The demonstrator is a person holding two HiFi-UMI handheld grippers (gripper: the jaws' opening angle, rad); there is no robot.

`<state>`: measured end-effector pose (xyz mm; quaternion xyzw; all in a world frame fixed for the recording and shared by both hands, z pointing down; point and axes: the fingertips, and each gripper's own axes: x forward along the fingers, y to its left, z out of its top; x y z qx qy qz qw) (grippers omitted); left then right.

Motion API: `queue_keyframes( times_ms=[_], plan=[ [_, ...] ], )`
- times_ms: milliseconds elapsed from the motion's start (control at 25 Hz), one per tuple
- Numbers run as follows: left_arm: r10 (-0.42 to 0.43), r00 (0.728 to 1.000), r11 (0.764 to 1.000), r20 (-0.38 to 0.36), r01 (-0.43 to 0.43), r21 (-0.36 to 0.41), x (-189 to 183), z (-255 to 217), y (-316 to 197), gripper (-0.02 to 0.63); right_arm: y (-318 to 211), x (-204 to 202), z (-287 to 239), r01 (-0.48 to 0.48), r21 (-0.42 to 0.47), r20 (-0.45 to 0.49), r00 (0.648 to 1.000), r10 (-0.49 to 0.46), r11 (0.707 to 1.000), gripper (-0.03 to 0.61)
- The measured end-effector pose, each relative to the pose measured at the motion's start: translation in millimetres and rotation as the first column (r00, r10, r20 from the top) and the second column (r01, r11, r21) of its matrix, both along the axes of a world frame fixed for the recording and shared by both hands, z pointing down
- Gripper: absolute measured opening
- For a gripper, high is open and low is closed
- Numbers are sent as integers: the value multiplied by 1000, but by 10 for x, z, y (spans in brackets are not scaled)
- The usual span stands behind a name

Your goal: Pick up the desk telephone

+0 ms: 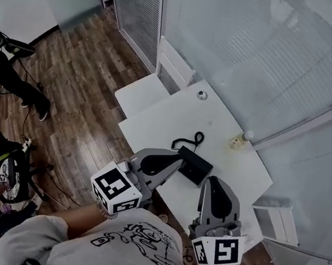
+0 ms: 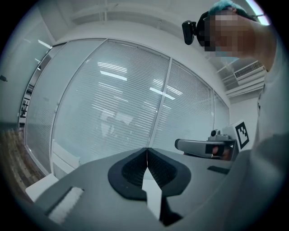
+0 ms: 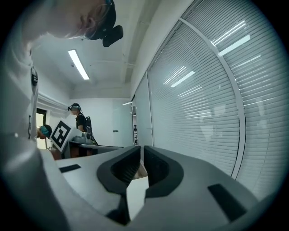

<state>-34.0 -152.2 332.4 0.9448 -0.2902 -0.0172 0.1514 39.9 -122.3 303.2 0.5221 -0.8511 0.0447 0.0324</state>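
As the head view shows, the phone (image 1: 195, 166) sits on the table (image 1: 174, 115) just beyond the left gripper (image 1: 179, 159) and right gripper (image 1: 212, 182). Left gripper view: jaws together, empty. Right gripper view: the same. Unopened, they could shove the phone or snag its cord (image 1: 188, 142)

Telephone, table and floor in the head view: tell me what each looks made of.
Telephone: black, probably plastic with a matte finish; its casing looks dull, with no highlights.
Table: smooth white top, perhaps laminate or painted board; the colour is even and no grain shows.
Floor: brown wood or wood-look planks; long seams and streaky grain show, with a slight sheen.
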Motion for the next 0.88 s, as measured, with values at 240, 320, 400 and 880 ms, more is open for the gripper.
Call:
queue_keyframes(
  times_ms=[240, 320, 400, 880],
  plan=[
    [76, 997, 997, 0, -76, -10, -151, 66, -415, 3, -369, -181, 70, -71, -10, -13, 997, 71, 997, 21],
    [102, 995, 995, 1, -102, -19, -140, 99, -476, 3, -414, -167, 105, -101, -22, -12, 995, 100, 995, 21],
    [126, 992, 992, 0, -126, -25, -120, 114, -505, 5, -426, -135, 136, -127, -34, -17, 992, 127, 991, 21],
    [185, 983, 981, -2, -185, -56, 116, 407, -766, 6, -611, 134, 452, -180, -102, -48, 983, 175, 978, 21]
  ],
)
